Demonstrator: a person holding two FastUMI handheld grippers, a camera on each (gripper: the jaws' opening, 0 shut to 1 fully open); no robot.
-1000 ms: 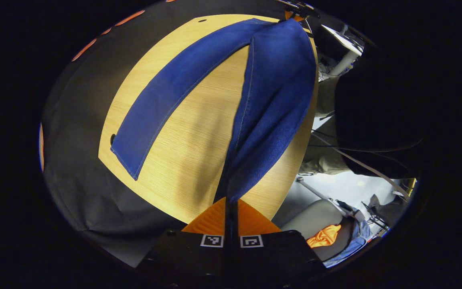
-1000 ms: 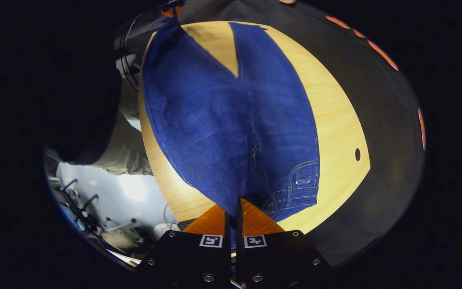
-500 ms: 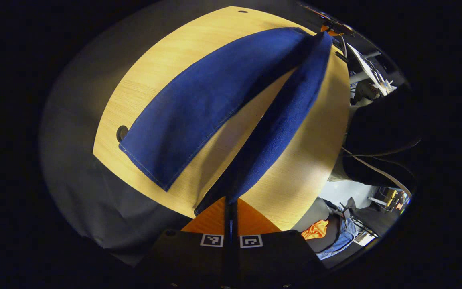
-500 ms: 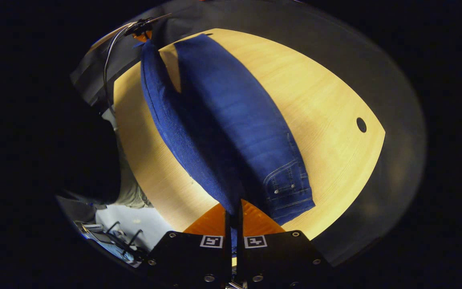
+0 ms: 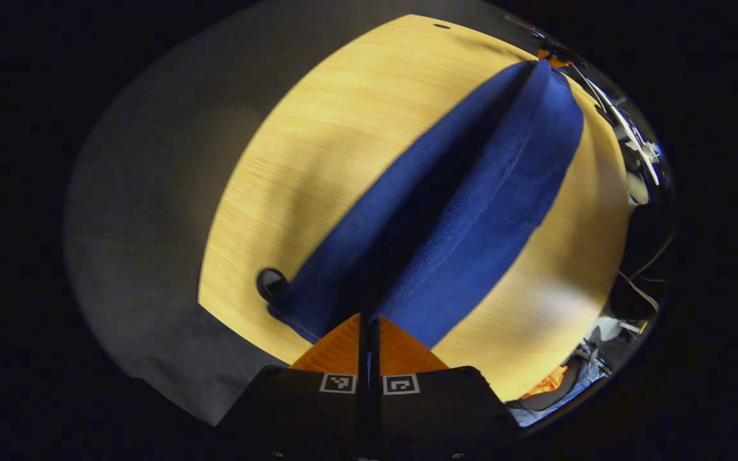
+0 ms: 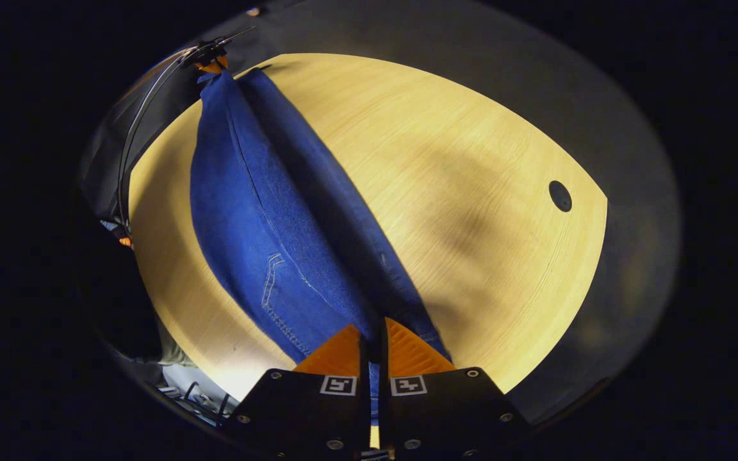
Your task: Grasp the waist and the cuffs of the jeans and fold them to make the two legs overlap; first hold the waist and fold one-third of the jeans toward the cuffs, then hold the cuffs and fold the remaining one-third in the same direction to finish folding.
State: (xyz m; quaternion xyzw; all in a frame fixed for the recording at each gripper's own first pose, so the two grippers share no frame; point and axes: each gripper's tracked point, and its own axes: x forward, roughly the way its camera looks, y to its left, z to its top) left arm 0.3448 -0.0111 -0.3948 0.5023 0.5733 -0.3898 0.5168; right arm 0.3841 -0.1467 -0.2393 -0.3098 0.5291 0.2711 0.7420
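Note:
Dark blue jeans (image 5: 471,211) stretch across the wooden table (image 5: 318,147), one leg carried over the other that lies flat. My left gripper (image 5: 369,320) is shut on a cuff of the raised leg. In the right gripper view the jeans (image 6: 247,211) run away from my right gripper (image 6: 372,326), which is shut on the waist end. The other gripper (image 6: 212,61) shows small at the far end of the denim, holding the cuff. In the left gripper view the right gripper (image 5: 551,59) is at the far waist end.
The table (image 6: 471,192) has a round cable hole (image 6: 560,195) on the right and another hole (image 5: 271,282) beside the lower cuff. Black cloth surrounds the table. Beyond the table's near edge are floor clutter and an orange cloth (image 5: 545,383).
Both grippers have swung the lifted leg and waist half across, from spread apart to nearly over the flat leg. The gap of bare wood between the legs has closed.

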